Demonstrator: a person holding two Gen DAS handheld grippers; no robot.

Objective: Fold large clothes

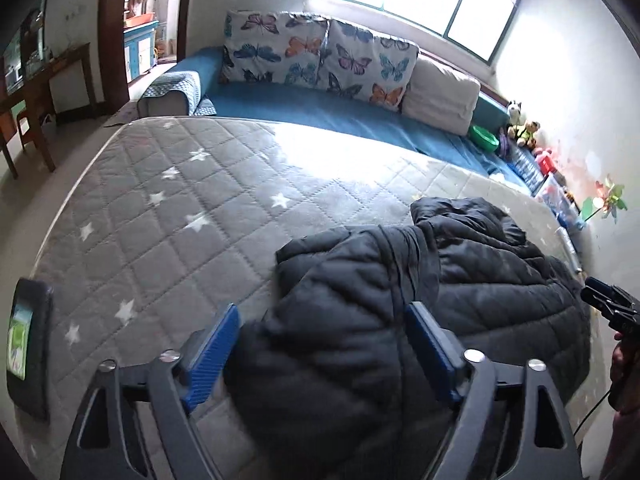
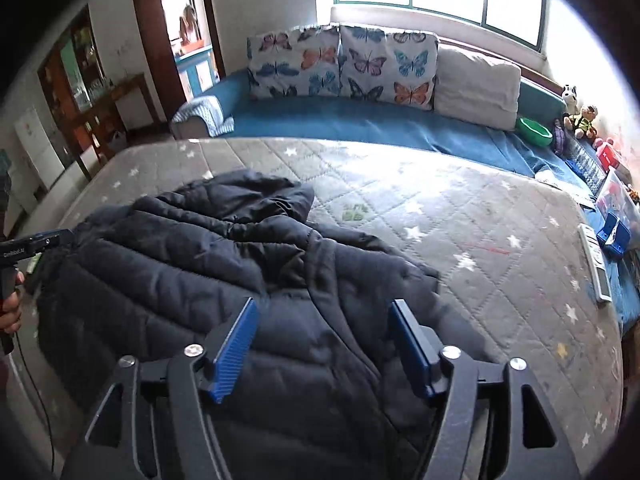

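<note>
Quilted mattress (image 1: 160, 220) bears black jacket (image 1: 420, 300) lying crosswise; both grippers' fingers spread.

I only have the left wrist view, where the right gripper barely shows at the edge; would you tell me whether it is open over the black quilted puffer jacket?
Observer: The right gripper is open, jaws spread over the black quilted puffer jacket, gripping nothing.
Operator: Thank you; does anything lie beside the jacket on that side?
Observer: A white remote control lies near the right edge of the grey star-print quilted mattress, apart from the jacket.
Operator: And past the jacket's far end?
Observer: A small green print marks the mattress there.
</note>
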